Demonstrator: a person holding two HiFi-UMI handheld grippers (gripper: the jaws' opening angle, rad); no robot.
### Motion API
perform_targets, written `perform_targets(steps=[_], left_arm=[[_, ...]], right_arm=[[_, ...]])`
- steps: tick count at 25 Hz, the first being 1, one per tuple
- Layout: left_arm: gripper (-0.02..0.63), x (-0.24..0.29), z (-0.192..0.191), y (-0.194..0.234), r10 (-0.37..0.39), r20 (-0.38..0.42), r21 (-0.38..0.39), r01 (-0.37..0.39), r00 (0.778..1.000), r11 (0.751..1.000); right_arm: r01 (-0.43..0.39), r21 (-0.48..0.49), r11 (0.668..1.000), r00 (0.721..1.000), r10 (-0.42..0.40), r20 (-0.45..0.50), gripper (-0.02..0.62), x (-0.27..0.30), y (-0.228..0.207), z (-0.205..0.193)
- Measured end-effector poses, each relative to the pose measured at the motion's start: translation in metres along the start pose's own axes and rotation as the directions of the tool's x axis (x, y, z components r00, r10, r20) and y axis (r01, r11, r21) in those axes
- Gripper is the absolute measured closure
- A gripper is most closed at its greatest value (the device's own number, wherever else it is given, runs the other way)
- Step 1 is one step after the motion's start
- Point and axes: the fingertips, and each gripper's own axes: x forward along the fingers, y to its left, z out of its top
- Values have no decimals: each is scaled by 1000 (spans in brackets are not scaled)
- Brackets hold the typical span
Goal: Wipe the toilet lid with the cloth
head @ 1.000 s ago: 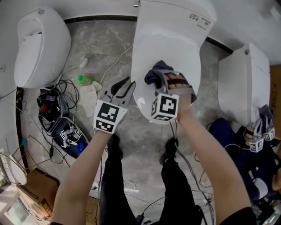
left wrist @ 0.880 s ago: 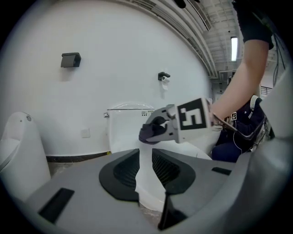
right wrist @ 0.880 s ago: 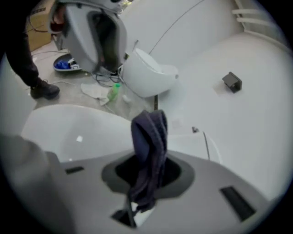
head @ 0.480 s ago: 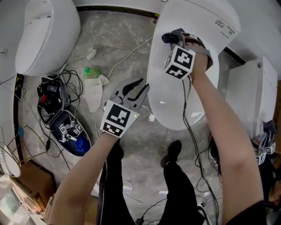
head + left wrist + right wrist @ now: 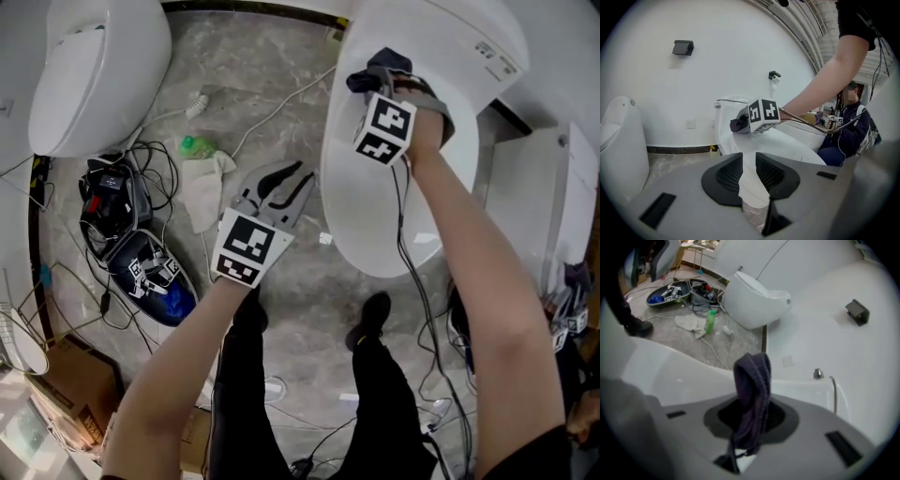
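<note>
The white toilet lid fills the upper right of the head view. My right gripper is shut on a dark cloth and presses it on the lid's far part, near the tank. In the right gripper view the dark cloth hangs bunched between the jaws, with the white lid below it. My left gripper hovers open beside the lid's left edge, above the floor, holding nothing. In the left gripper view its jaws stand apart, and my right gripper and the toilet lid lie ahead.
A second white toilet stands at the upper left. On the marble floor lie a pale rag, a green bottle, tangled cables and devices. A cardboard box sits lower left. Another person sits at the right.
A second ago the right gripper held the cloth near the lid's front; it has since gone up to the lid's far end and stayed there. The left gripper shifted slightly.
</note>
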Motion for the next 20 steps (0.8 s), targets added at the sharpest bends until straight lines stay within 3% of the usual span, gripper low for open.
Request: perform_targets(steps=[13,20], left_arm=[[514,9,5,-6,-4,-11,18,4,1000,1000],[514,2,-2,-9,12,-17,26,-11,1000,1000]], right_arm=[[-42,16,999,998,41,43,505,-34,47,20],[-26,-18,1000,998,27,50,505,-59,81,30]])
